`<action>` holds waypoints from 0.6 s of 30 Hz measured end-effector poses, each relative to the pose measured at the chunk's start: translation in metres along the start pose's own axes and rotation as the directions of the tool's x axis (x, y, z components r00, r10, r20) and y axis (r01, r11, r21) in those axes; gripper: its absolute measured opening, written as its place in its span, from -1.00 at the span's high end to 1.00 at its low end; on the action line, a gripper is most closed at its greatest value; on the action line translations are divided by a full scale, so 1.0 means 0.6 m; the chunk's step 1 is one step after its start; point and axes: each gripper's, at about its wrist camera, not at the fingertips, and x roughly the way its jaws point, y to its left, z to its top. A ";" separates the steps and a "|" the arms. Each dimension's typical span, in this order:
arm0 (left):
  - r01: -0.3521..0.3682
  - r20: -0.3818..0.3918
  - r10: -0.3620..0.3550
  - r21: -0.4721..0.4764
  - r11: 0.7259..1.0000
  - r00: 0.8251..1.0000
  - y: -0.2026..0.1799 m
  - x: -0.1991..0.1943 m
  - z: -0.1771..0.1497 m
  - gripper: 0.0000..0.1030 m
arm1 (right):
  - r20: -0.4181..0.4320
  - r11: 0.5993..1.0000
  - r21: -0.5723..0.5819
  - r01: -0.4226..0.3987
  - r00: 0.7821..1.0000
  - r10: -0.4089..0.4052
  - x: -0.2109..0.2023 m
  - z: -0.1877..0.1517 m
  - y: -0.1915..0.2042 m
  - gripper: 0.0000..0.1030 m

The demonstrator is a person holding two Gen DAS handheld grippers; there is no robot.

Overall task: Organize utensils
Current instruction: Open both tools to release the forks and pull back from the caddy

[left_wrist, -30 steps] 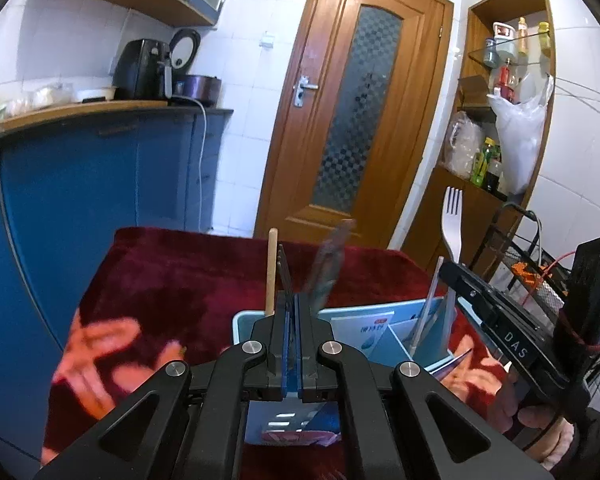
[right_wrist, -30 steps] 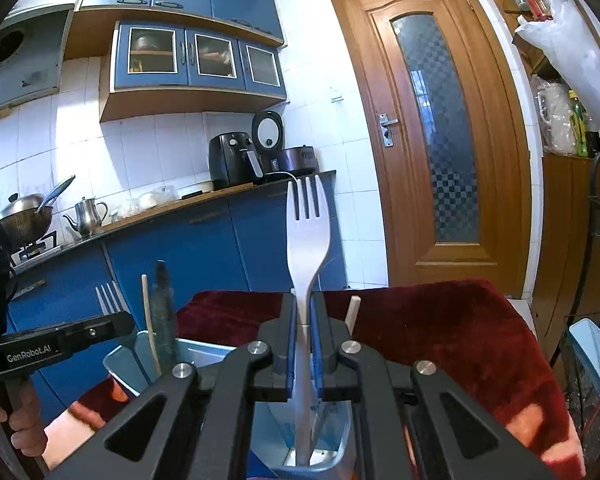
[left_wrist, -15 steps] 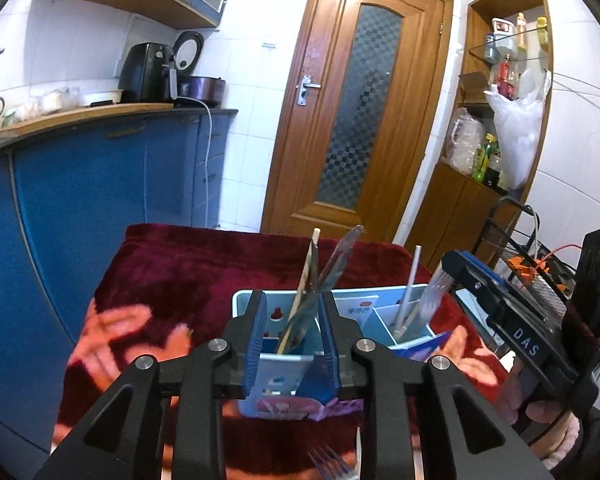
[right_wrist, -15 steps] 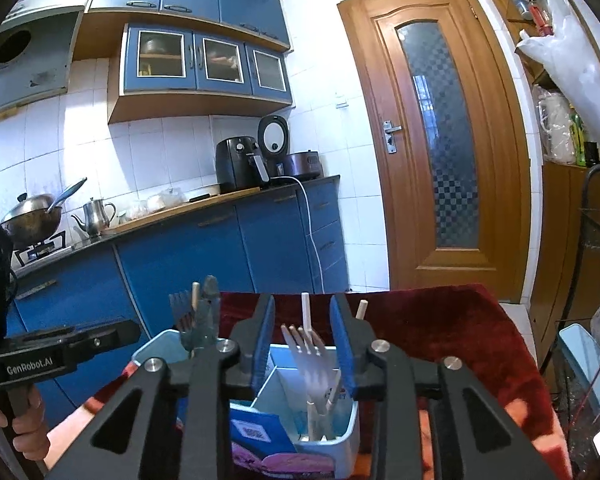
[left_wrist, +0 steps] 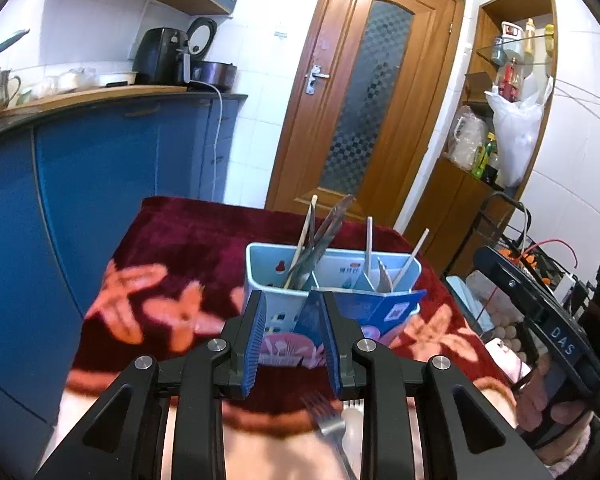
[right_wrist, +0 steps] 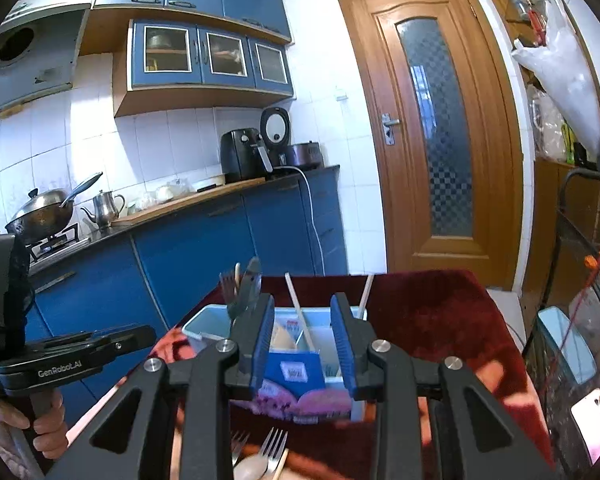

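While the left wrist view looks across a tabletop [left_wrist: 172, 248] draped in a dark red flowered cloth, the left tool [left_wrist: 293, 338] hangs just short of a pale blue utensil holder [left_wrist: 268, 276] with its blue pads parted and nothing between them; its jaws have just been opening. The holder stands upright near the middle of the cloth, split into compartments. Its left compartment carries a wooden chopstick [left_wrist: 305, 232] and dark-handled cutlery [left_wrist: 324, 236] leaning together; the right compartments hold white sticks [left_wrist: 369, 240] and a pale fork's handle. A metal fork [left_wrist: 328, 420] lies loose on the cloth below the tool, close to the camera. At the right edge the right tool's black body [left_wrist: 540, 312] shows, gripped by a hand [left_wrist: 540, 404].

From the right wrist view, the right tool [right_wrist: 303, 344] also stands partly open and empty, its jaws having just been opening, with the utensil holder [right_wrist: 204, 324] directly beyond its pads. Cutlery rises from the holder's left end, white sticks from its middle and right. Loose forks [right_wrist: 272, 446] lie on the cloth beneath the tool. The left tool's black body [right_wrist: 72, 354] sits at the left, held by a hand [right_wrist: 40, 428].
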 end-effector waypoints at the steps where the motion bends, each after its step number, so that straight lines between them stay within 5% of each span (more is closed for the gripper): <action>1: 0.001 -0.004 -0.001 0.000 1.000 1.000 0.000 -0.005 -0.004 0.47 | -0.007 1.000 0.001 0.003 1.000 -0.003 -0.005 -0.002 0.002 0.37; 18: 0.025 -0.124 -0.030 -0.038 0.999 0.992 -0.001 -0.019 -0.078 0.47 | -0.176 0.997 0.072 0.033 0.984 -0.019 -0.055 -0.092 0.007 0.37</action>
